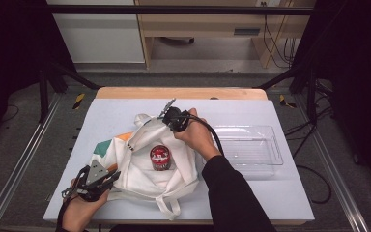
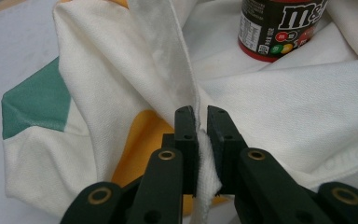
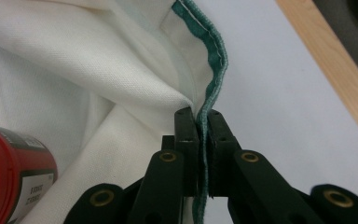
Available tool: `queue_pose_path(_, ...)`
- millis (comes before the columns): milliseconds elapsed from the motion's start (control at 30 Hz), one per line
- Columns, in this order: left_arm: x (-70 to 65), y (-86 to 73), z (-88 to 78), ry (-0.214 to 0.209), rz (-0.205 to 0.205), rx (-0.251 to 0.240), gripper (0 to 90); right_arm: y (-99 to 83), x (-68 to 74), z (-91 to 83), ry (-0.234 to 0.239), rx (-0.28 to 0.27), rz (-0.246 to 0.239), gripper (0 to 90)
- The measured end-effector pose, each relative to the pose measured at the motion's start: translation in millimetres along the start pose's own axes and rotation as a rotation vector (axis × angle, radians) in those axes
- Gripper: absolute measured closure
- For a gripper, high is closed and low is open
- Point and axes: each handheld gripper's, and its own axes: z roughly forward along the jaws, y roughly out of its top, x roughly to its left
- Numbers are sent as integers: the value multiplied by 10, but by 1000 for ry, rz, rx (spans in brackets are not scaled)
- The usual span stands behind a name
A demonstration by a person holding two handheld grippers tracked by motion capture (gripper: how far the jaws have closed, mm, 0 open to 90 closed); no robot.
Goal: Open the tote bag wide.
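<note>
Seen from above, a white cloth bag (image 1: 145,166) with green and orange patches lies on the pale worktop (image 1: 280,198), its mouth spread between two hand-held claws. The left claw (image 1: 110,177), held by the person's left hand (image 1: 79,210) at the near edge of the worktop, has its jaws closed on a fold of the bag's white cloth; in the left gripper view (image 2: 198,126) the cloth runs pinched between the two black jaws, with an orange patch (image 2: 137,144) just beside them and a green patch (image 2: 35,100) farther off to the side. The right claw (image 1: 166,113), gripped by the right hand (image 1: 198,135) on the far side of the bag, is clamped on the bag's green-stitched hem (image 3: 212,70); in the right gripper view (image 3: 203,122) the hem passes straight between the closed jaws. A red-lidded candy jar (image 1: 160,157) marked "m&m" lies on the white cloth between the two claws: ahead of the left claw in its own view (image 2: 279,25), and close beside the right claw, low at the edge, in its view (image 3: 14,172). A clear plastic tray (image 1: 251,145) sits on the worktop beyond the right hand, apart from the bag.
</note>
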Motion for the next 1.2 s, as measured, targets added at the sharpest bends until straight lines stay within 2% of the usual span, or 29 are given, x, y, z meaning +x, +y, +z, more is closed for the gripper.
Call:
queue_pose_path(267, -18, 11, -5, 3, 4, -15, 831, 11, -2, -88, 20, -30, 37, 808)
queue_pose_path(367, -23, 13, -5, 3, 2, -18, 830, 8, -8, -154, 16, -54, 53, 732)
queue_pose_path(533, -20, 15, -9, -2, 0, -20, 830, 13, 0, -260, 10, -93, 67, 675)
queue_pose_path(800, -27, 20, -21, -10, 5, -15, 831, -17, 20, -475, -1, -153, 85, 651)
queue_pose_path(833, -34, 21, -26, -13, 9, -14, 831, -24, 28, -510, -3, -161, 84, 654)
queue_pose_path(900, -45, 16, -42, -11, 11, -14, 831, -69, 72, -690, -1, -196, 90, 691)
queue_pose_path(967, -47, 13, -48, -10, 10, -17, 831, -89, 89, -755, 4, -205, 92, 708)
queue_pose_path(1033, -47, 5, -63, -10, 4, -25, 830, -169, 163, -946, 8, -243, 107, 777)
queue_pose_path(1067, -47, 5, -63, -10, 4, -25, 829, -169, 163, -946, 8, -243, 107, 777)
queue_pose_path(1100, -44, 0, -68, -8, 5, -29, 828, -236, 236, -1072, 16, -266, 112, 831)
queue_pose_path(1200, -47, -3, -66, -4, 5, -31, 824, -354, 366, -1226, 27, -296, 105, 893)
